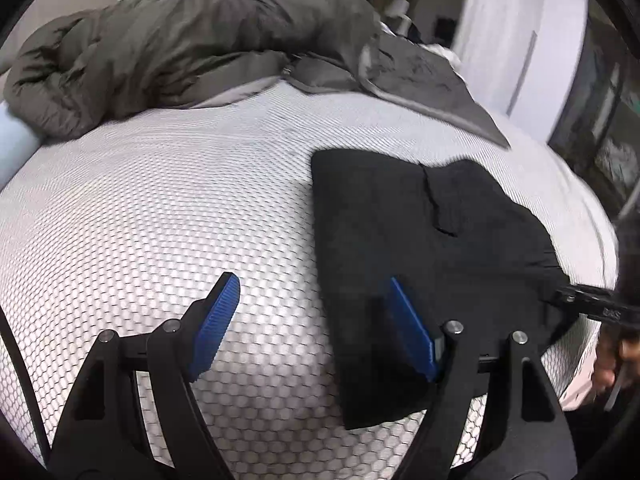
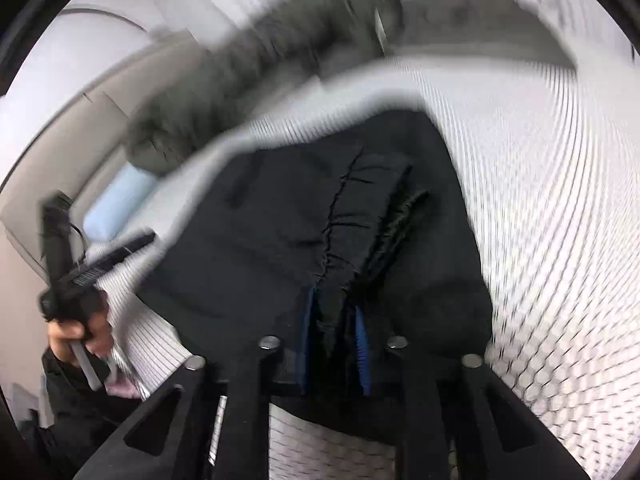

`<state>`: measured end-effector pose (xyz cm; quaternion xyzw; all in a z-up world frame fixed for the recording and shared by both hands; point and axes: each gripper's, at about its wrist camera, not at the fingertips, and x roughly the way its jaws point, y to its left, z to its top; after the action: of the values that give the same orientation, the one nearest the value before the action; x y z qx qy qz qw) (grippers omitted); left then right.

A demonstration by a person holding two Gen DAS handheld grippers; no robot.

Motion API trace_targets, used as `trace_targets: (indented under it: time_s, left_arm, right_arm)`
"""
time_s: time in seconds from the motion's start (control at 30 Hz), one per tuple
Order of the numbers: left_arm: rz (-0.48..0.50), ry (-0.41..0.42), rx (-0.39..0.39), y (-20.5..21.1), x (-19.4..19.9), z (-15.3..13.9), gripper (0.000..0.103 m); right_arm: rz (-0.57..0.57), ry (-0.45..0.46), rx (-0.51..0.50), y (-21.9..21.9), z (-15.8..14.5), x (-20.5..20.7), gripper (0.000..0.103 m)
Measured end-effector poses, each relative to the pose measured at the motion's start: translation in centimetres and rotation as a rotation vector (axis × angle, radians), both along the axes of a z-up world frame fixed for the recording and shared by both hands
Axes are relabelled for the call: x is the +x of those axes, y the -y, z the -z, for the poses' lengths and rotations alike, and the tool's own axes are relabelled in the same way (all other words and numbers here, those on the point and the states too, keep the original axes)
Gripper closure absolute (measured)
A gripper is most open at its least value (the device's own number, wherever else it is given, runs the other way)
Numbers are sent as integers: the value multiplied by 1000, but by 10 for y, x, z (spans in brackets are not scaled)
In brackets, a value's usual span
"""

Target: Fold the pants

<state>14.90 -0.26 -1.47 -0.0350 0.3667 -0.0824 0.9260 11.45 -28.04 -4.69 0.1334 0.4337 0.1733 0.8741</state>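
Note:
Black pants (image 1: 420,240) lie folded into a thick block on the right part of the white honeycomb mattress (image 1: 160,200). My left gripper (image 1: 312,282) hovers open at their left edge, one blue pad over bare mattress and the other over the black cloth, gripping nothing. In the right wrist view the pants (image 2: 280,240) fill the middle, and my right gripper (image 2: 334,300) is shut on a bunched ridge of their near edge, cloth pinched between its blue pads. The view is motion-blurred. A hand (image 2: 80,332) holds the left tool at the far left.
An olive duvet (image 1: 180,48) is heaped along the far side of the bed, with a grey blanket (image 1: 420,76) beside it. A light blue pillow (image 1: 12,144) sits at the left edge. White wardrobe doors (image 1: 520,40) stand beyond the bed.

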Motion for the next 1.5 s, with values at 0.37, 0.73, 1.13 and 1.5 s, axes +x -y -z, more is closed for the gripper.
trace_targets:
  time_s: [0.37,0.73,1.13,1.5]
  left_arm:
    - [275,133,284,95,-21,13,30]
    - [344,6,179,70,-13,39,24]
    - [214,79,74,42,20,-7,28]
    - [150,-64,84,28,66,21,35]
  right_arm:
    - [-68,322,-110,-38,-61,-29,53]
    - [-218,191,-352,-63,-9,-7,72]
    - [-28,301,-214,-22,-48,13,65]
    - [-3,223,-453,-32,-15,57,54]
